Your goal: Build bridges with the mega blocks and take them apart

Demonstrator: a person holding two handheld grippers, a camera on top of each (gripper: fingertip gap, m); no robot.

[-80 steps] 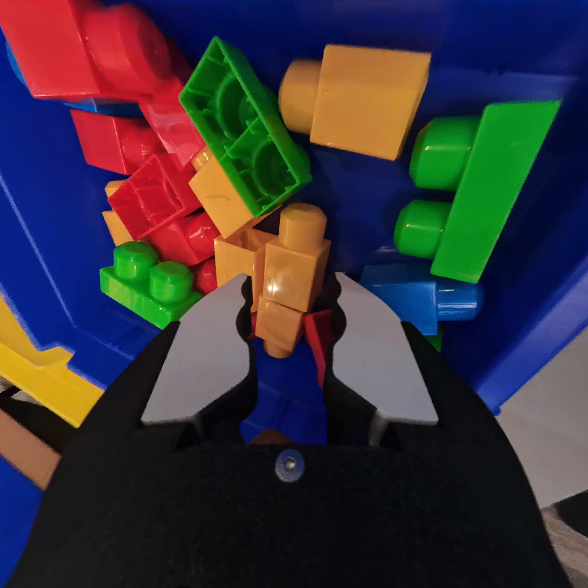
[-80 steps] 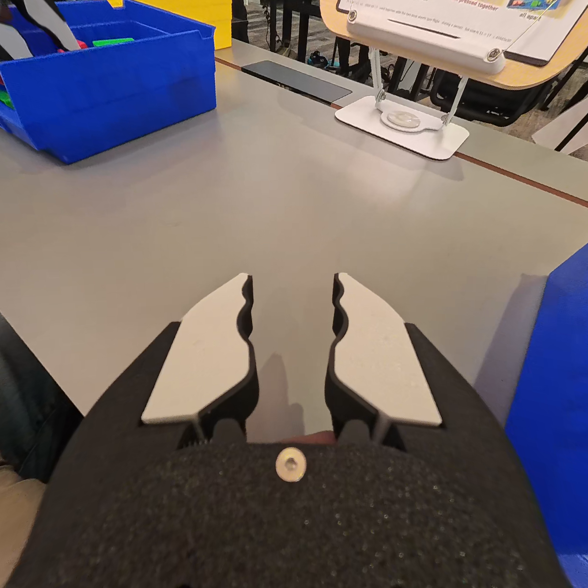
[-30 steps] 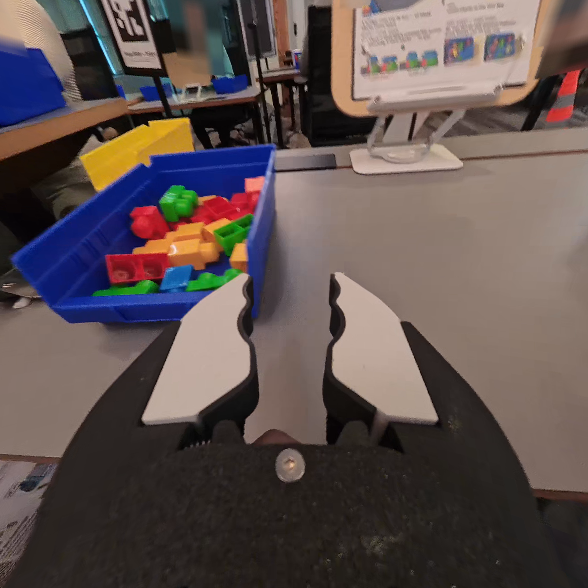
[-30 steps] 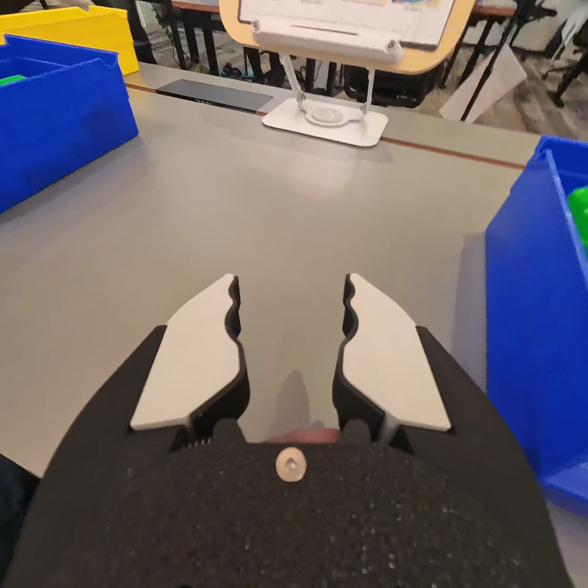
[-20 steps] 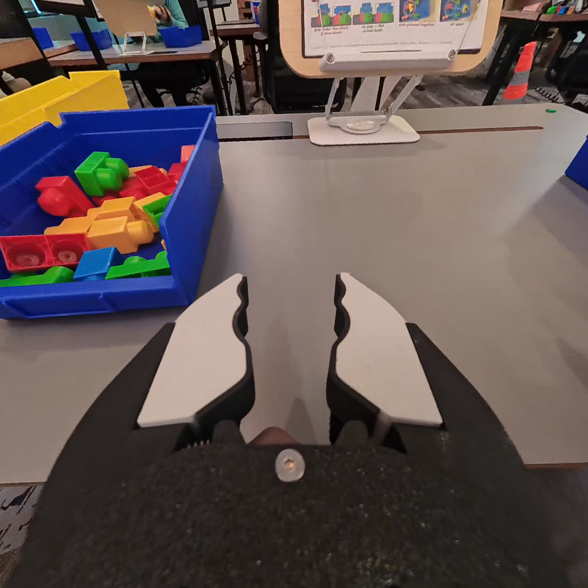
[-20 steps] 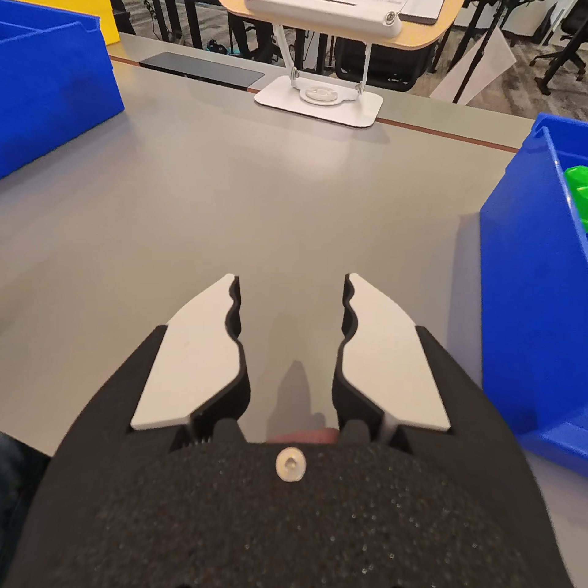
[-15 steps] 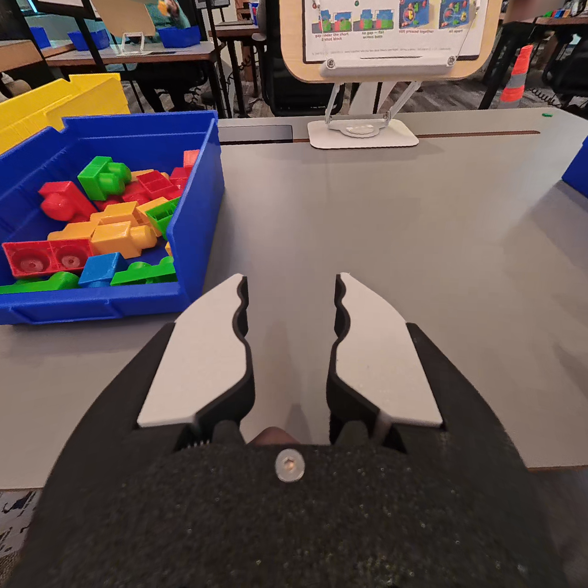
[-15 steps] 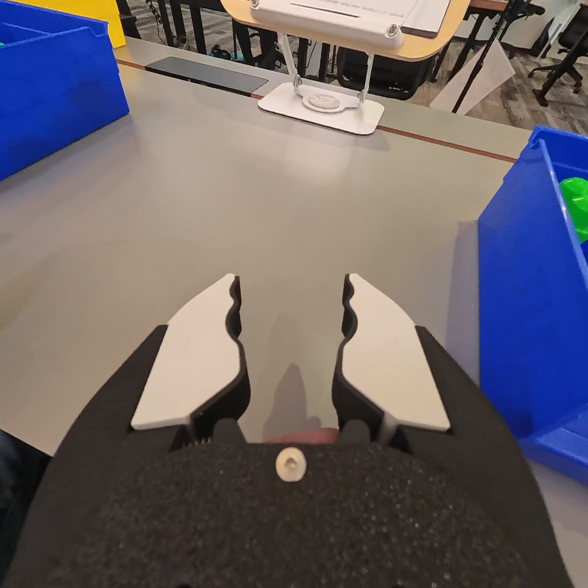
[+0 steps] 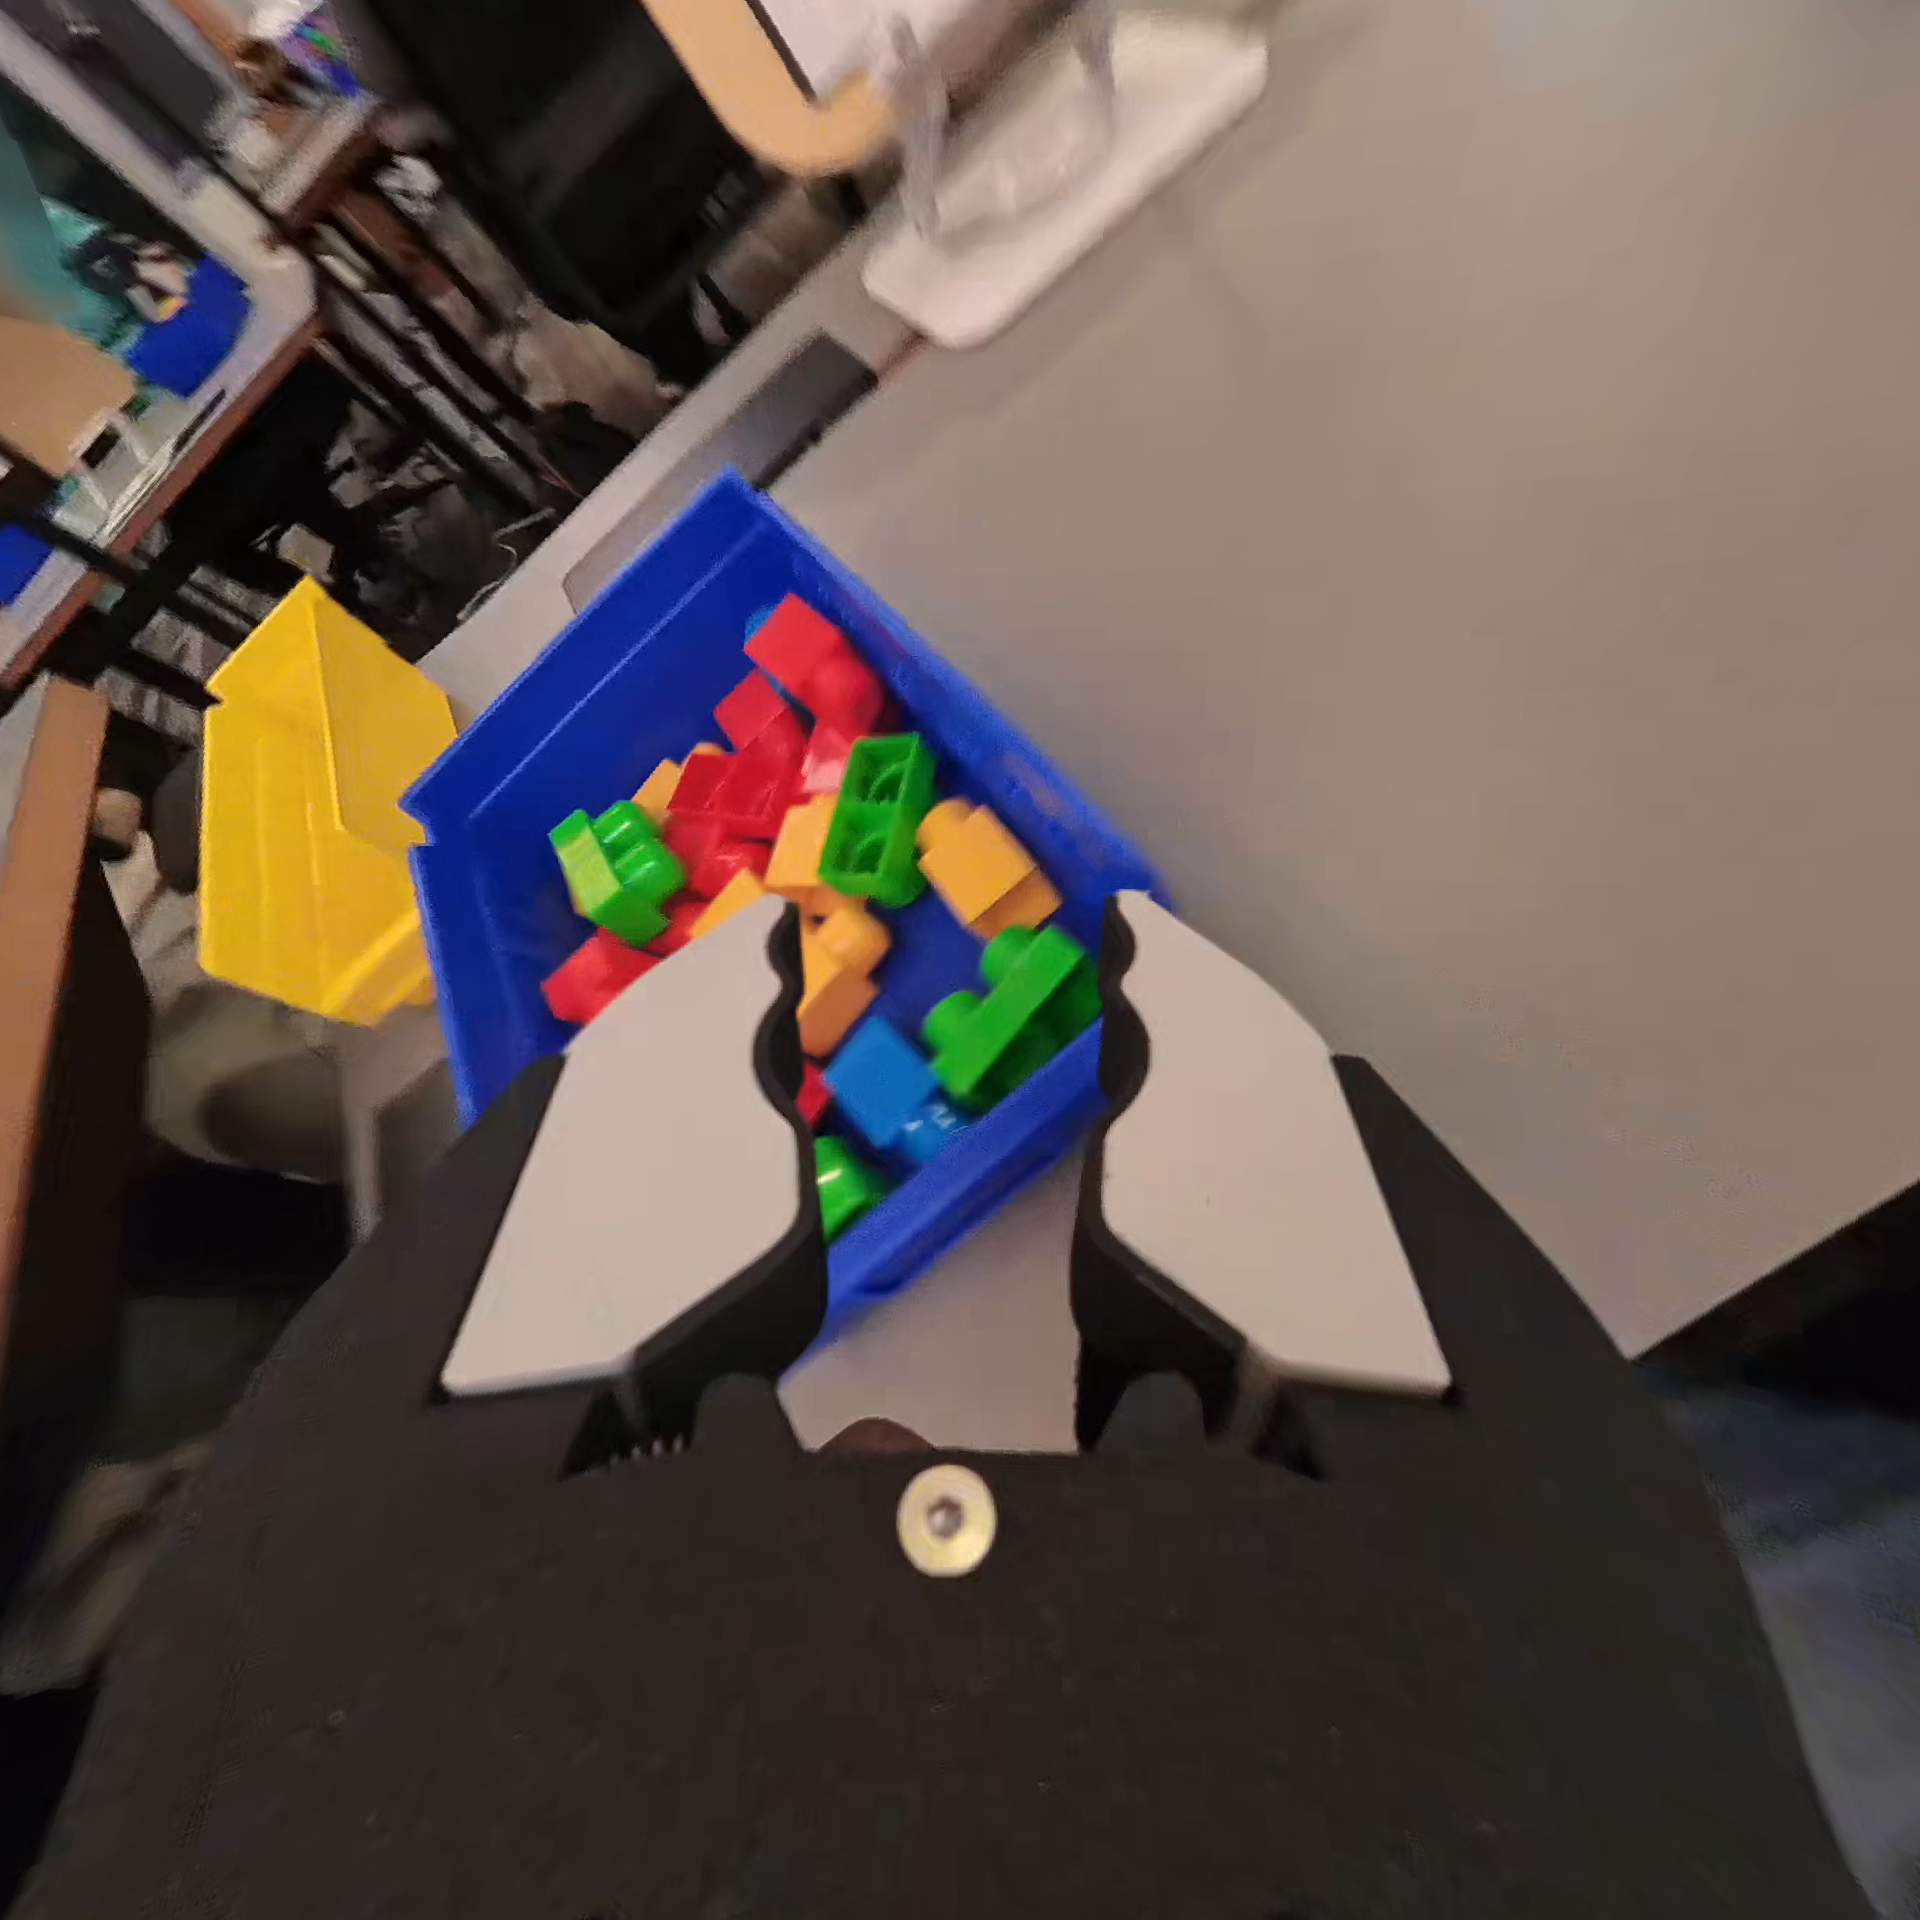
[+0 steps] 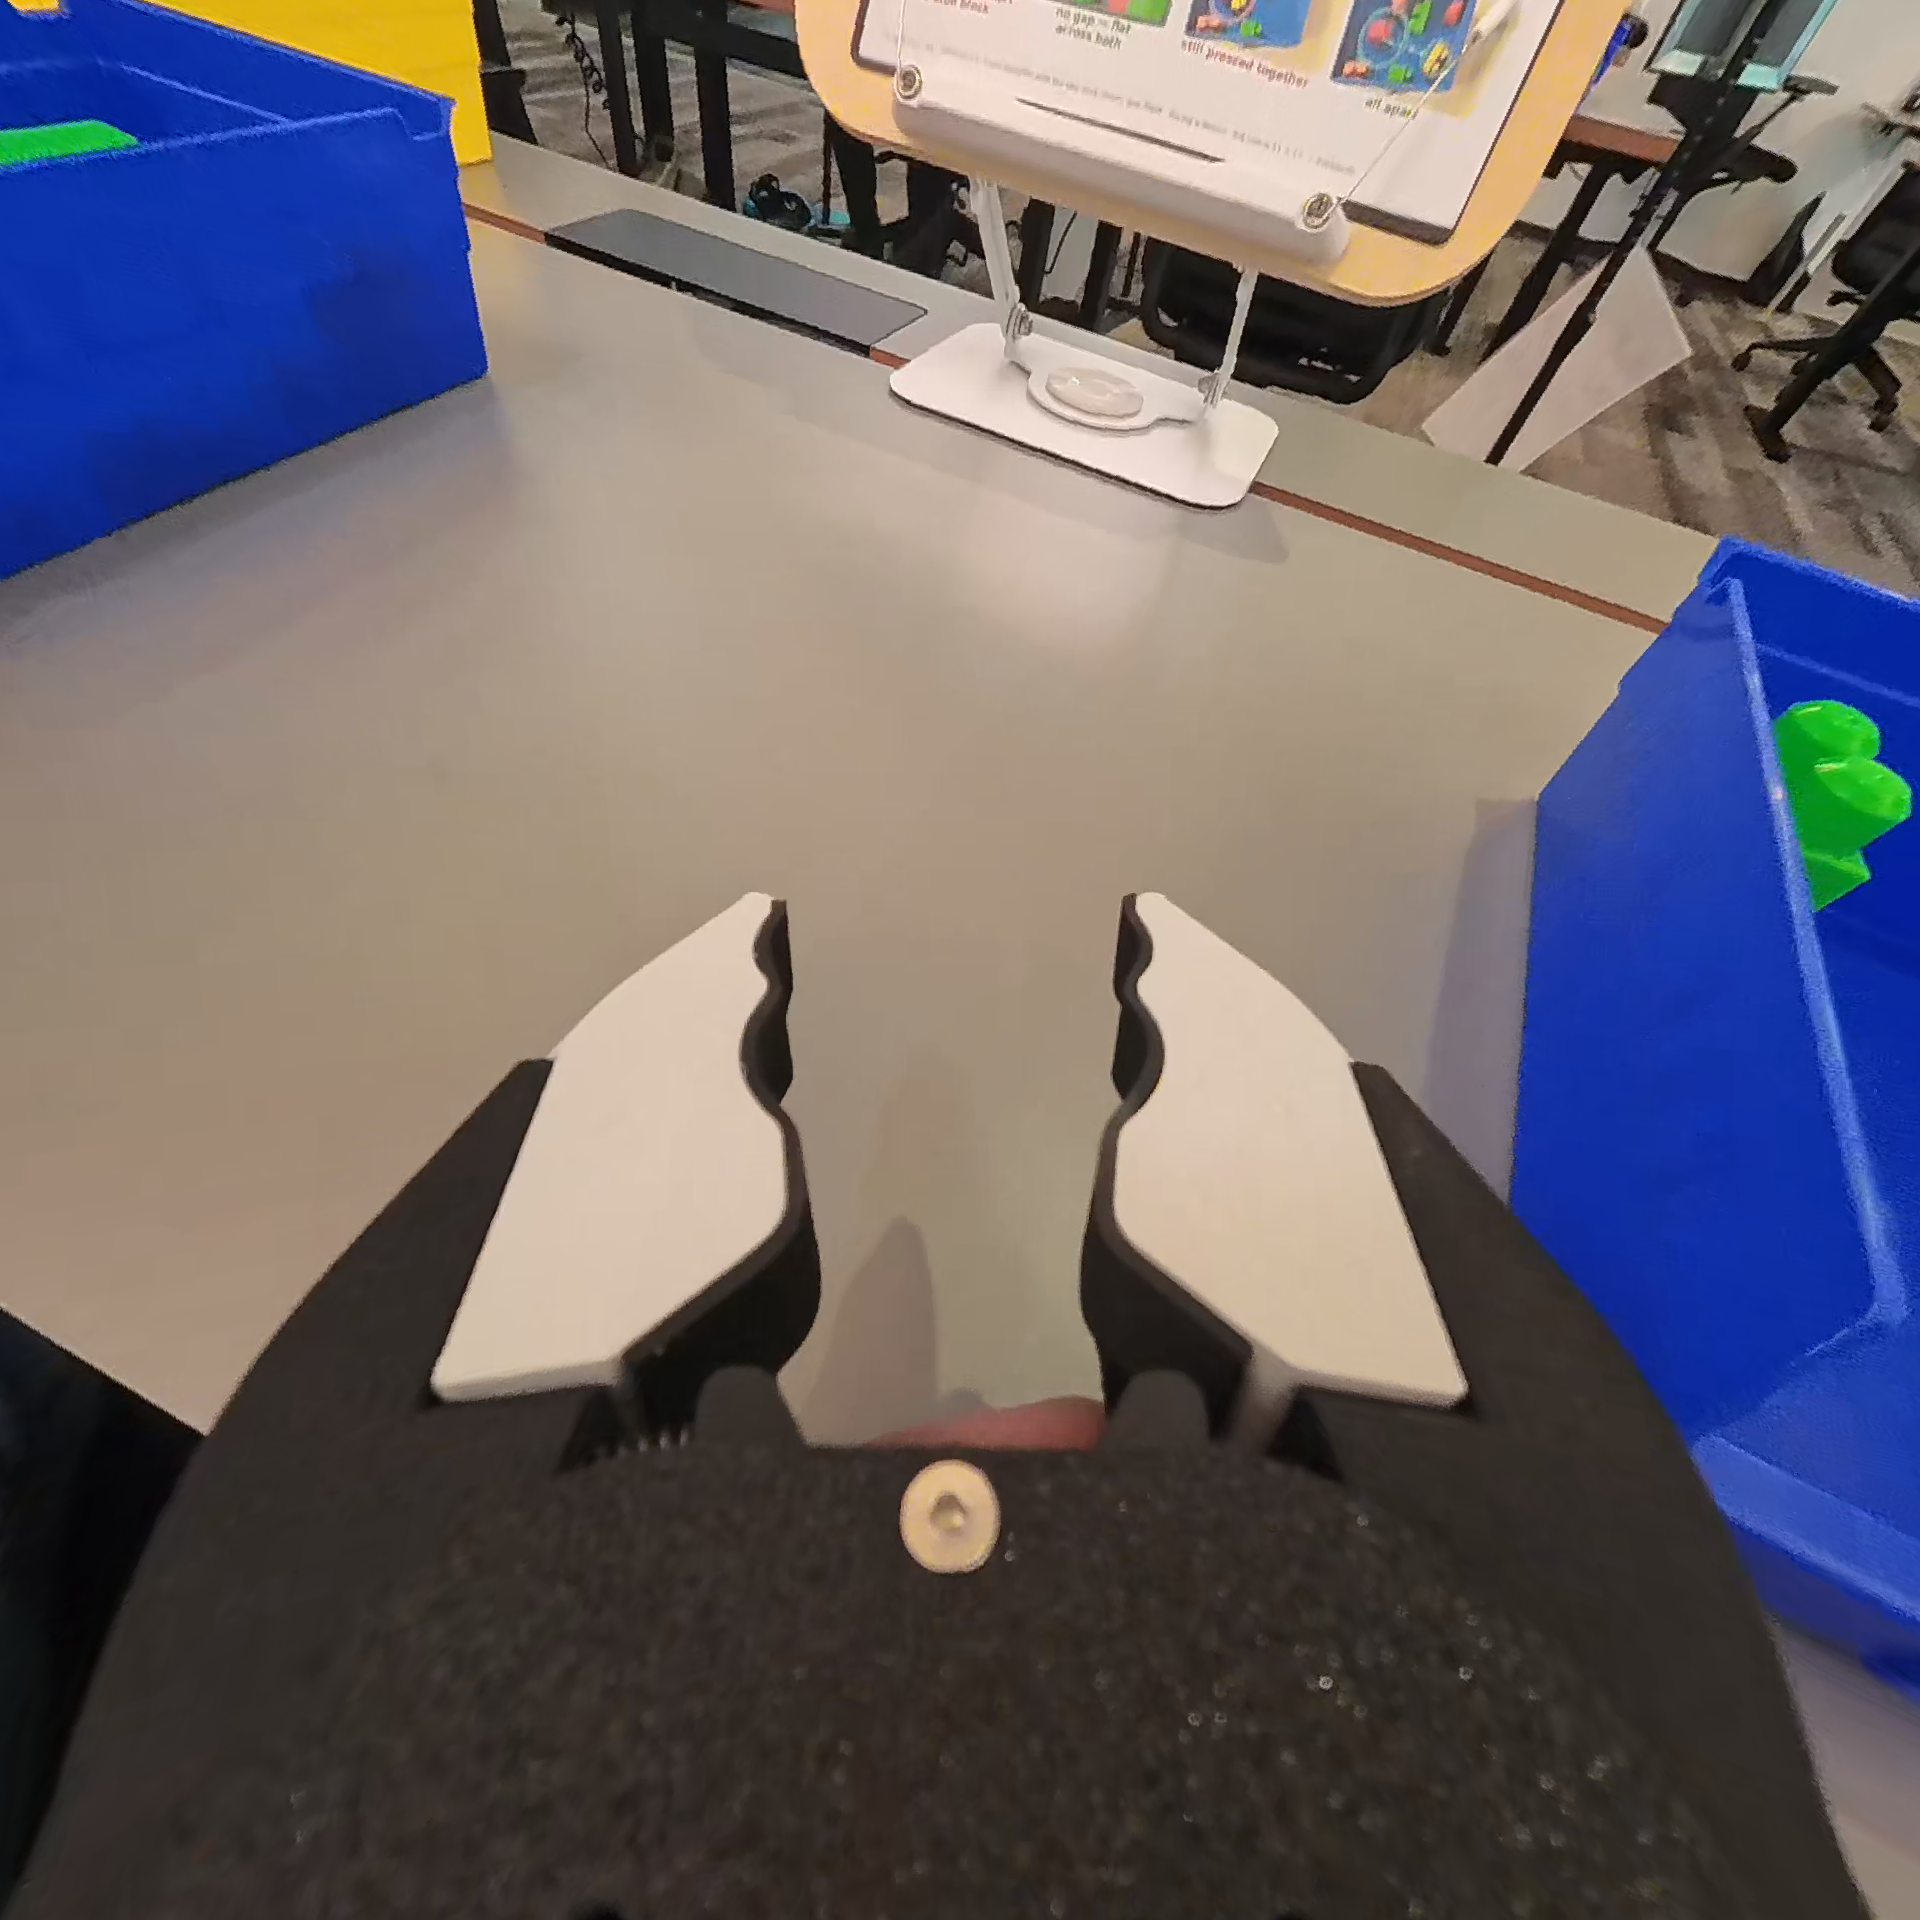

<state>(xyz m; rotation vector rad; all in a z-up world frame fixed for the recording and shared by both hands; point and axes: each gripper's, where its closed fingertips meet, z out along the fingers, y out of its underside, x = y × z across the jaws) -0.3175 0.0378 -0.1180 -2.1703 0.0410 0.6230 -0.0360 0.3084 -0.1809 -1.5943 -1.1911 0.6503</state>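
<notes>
We see the grey table (image 10: 727, 727) filling most of both views. In the left wrist view a blue bin (image 9: 623, 707) sits tilted at centre frame, near the table's lower-left edge, and in it lie the mega blocks (image 9: 821, 894) in a loose heap: red, orange, green and blue pieces, some blurred. We count three green blocks clearly, with a fourth green piece low in the bin, and one blue block (image 9: 883, 1081) near the bin's lower wall; the red and orange ones overlap too much to count. A yellow bin (image 9: 301, 821) lies just left of the blue one, off the table's edge.

In the right wrist view we find two blue bins: one at upper left (image 10: 208, 312) with a green piece showing above its rim, and one at the right edge (image 10: 1662, 1091) holding a green block (image 10: 1839, 810). A white stand (image 10: 1091, 416) carrying an instruction board rises at the top centre.

Our left gripper (image 9: 940, 914) hangs above the tilted bin, its fingers spread apart and holding nothing. Our right gripper (image 10: 951, 914) sits over bare table, fingers likewise apart and empty.
</notes>
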